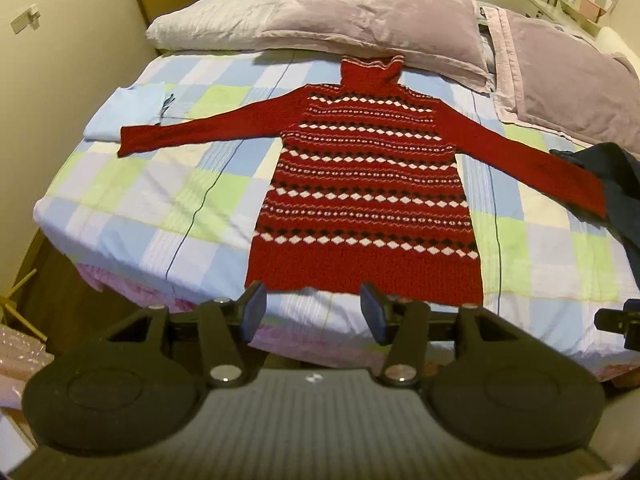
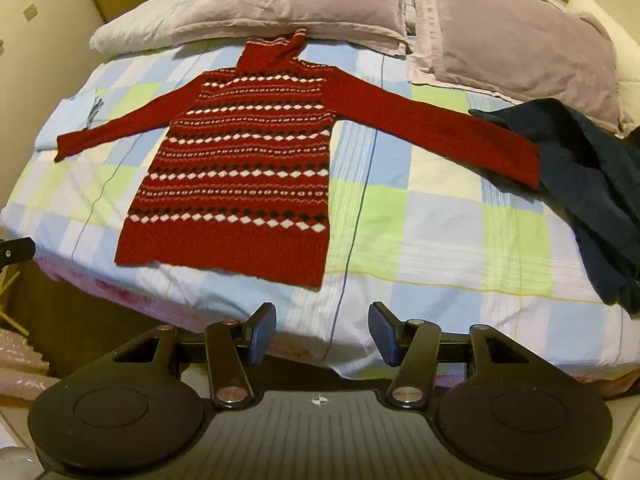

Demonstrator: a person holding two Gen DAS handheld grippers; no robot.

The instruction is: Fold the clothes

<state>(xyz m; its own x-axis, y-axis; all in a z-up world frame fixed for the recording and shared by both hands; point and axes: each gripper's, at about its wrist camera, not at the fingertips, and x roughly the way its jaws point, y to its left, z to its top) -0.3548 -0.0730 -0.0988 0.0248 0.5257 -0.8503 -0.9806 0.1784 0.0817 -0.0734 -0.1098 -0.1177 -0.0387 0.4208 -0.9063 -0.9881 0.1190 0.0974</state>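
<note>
A red turtleneck sweater (image 1: pixel 368 184) with white and black diamond bands lies flat on the bed, both sleeves spread out, collar toward the pillows. It also shows in the right wrist view (image 2: pixel 244 168). My left gripper (image 1: pixel 314 312) is open and empty, just short of the sweater's hem at the bed's near edge. My right gripper (image 2: pixel 322 332) is open and empty, hovering before the bed's near edge, to the right of the hem. The right sleeve cuff (image 2: pixel 520 160) touches a dark navy garment (image 2: pixel 600 188).
The bed has a checked blue, green and white sheet (image 1: pixel 160 200). Two lilac pillows (image 1: pixel 360 16) lie at the head. A folded light blue cloth (image 1: pixel 128 108) sits by the left sleeve. The navy garment (image 1: pixel 616 184) lies at the right. A wall runs along the left.
</note>
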